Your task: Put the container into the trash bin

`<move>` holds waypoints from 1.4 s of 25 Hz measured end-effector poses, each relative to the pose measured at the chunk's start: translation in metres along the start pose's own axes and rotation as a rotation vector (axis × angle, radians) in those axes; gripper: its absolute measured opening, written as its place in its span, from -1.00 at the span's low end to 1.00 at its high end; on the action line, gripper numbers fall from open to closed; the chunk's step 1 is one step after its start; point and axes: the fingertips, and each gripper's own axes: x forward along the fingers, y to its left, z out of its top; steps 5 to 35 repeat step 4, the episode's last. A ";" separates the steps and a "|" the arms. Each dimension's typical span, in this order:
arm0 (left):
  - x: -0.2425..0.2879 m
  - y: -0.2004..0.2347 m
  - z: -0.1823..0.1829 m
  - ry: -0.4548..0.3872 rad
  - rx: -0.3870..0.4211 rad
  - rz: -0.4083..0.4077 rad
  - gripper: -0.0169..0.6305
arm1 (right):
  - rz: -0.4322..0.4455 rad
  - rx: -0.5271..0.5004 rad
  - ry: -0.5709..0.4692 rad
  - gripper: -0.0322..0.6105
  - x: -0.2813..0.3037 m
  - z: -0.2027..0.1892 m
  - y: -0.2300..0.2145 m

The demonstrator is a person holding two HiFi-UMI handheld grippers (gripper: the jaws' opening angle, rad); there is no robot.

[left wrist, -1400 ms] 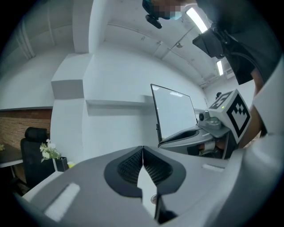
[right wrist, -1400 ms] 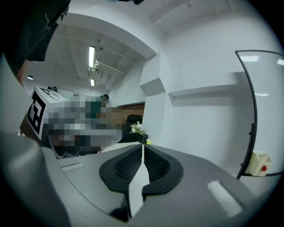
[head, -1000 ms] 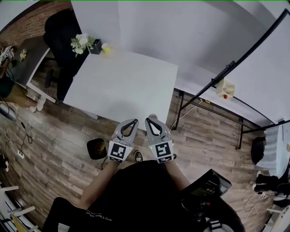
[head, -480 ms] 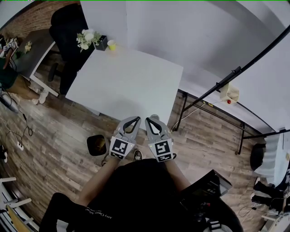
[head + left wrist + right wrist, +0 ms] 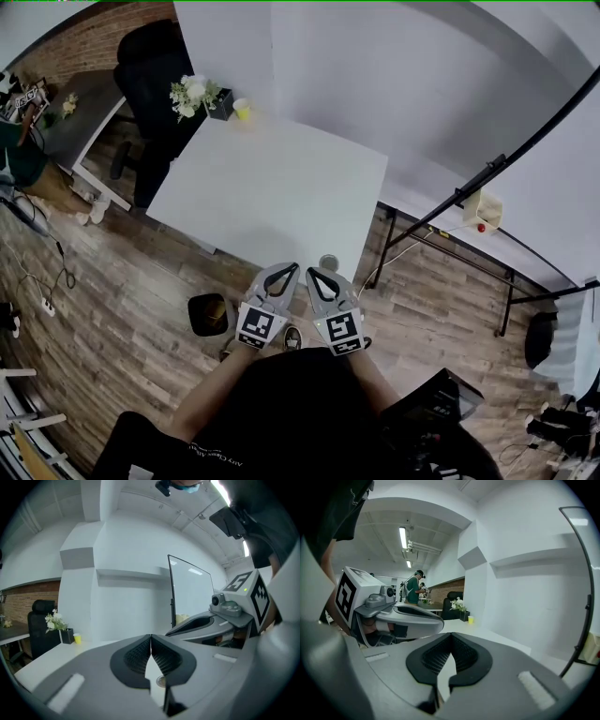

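Now, gripping nothing: left hand-held gripper [image 5: 292, 267] and right hand-held gripper [image 5: 311, 271] both closed tip to tip, side by side just short of the near edge of the desk [image 5: 272, 178]. Seemingly the container [image 5: 328, 262], a small round grey thing, right at that near edge, just beyond the right tips; too small to be certain. Trash bin [image 5: 208, 314] down on the floor [image 5: 141, 281], off the desk's near left corner. Risks knocking the container over the edge if approached with jaws closed. Risks a slip from a shallow pinch on its round side, or a drop beside the bin's small mouth.
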 end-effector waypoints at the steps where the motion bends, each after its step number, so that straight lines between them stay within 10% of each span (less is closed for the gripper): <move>1: -0.001 -0.003 -0.001 0.004 -0.003 -0.004 -0.94 | 0.003 0.003 0.009 -0.86 -0.001 -0.003 0.001; 35: -0.006 -0.006 -0.003 0.018 -0.014 -0.010 -0.94 | 0.015 0.012 0.030 -0.86 -0.001 -0.005 0.006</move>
